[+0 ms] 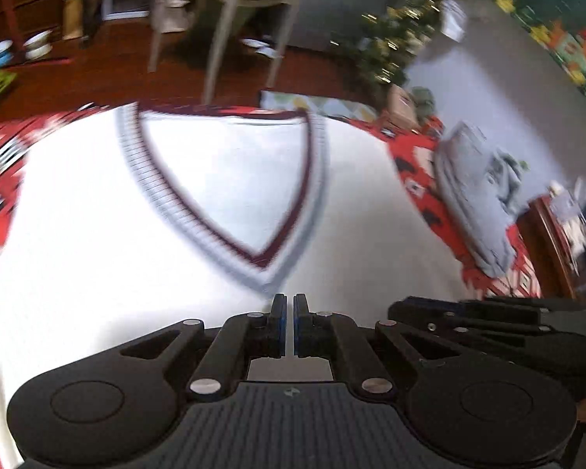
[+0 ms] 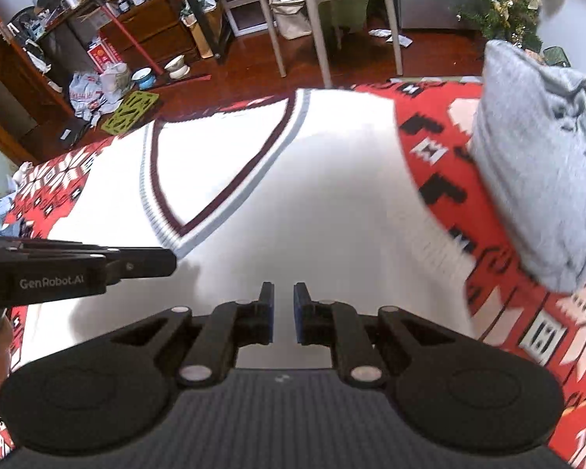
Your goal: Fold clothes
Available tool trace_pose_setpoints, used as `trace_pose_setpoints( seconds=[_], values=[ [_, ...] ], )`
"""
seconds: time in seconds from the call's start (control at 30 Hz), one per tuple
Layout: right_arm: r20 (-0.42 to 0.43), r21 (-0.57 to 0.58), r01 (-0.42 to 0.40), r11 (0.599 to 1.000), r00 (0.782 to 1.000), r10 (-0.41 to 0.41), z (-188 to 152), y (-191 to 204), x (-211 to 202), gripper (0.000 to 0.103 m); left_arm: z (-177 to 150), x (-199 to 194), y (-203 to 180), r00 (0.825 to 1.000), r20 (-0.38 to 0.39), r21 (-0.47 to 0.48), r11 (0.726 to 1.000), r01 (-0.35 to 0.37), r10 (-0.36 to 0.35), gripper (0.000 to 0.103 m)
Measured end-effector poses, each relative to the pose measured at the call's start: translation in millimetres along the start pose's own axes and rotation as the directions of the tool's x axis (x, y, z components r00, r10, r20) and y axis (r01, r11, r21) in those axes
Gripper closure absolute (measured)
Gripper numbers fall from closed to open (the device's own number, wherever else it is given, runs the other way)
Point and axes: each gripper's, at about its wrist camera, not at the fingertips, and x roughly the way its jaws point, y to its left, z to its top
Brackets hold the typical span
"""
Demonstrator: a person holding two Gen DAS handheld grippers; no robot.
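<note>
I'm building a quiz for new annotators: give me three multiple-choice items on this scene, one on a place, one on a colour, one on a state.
1. Where is the grey folded garment relative to the white V-neck sweater?
A. to its right
B. on top of it
C. under it

2. What colour is the inner stripe of the sweater's neckline?
A. green
B. dark red
C. yellow

3. What do the right tongs hold?
A. the sweater's hem
B. a hanger
C. nothing

Answers:
1 A, it lies on the red patterned blanket beside the sweater.
2 B, a maroon band edges the V.
3 C, a bare gap shows between the pads.
</note>
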Motion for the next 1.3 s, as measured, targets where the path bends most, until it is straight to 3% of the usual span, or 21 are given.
trace_pose_setpoints(
  seconds=[0.17, 0.37, 0.8, 0.97, 1.07, 1.17, 1.3],
  values=[
    [0.025, -0.062, -0.042, 0.997, 0.999, 0.044, 22, 24, 21, 0.094, 12, 2, 30, 0.998, 0.051, -0.036, 0.999, -0.041, 0.043, 0.101],
    [0.04, -0.139, -0.047, 0.989, 0.998, 0.053, 71, 54, 62, 0.095, 55, 29, 51, 0.994, 0.092, -0.025, 0.998, -0.057, 0.059, 0.101],
    [0.087, -0.205, -0.017, 0.979, 0.996, 0.036, 155, 67, 129, 0.103, 120, 71, 72, 0.992, 0.124, 0.025, 0.999, -0.028, 0.025, 0.102],
    [0.116, -0.161, -0.026, 0.987, 0.992, 0.045, 160, 59, 108, 0.098, 118, 50, 69, 0.989, 0.147, 0.008, 1.0, 0.01, -0.011, 0.102],
    [0.095, -0.135, 0.004, 0.991, 0.995, 0.009, 151, 47, 94, 0.098, 112, 44, 68, 0.991, 0.13, 0.0, 1.0, 0.016, -0.016, 0.101],
    [0.057, -0.121, 0.04, 0.992, 0.998, -0.034, 144, 34, 100, 0.098, 104, 57, 69, 0.997, 0.078, 0.001, 1.0, -0.007, 0.007, 0.102],
    [0.102, -0.149, 0.058, 0.987, 0.994, -0.043, 151, 26, 115, 0.101, 108, 65, 74, 0.994, 0.11, -0.005, 1.0, 0.006, -0.005, 0.101]
  ],
)
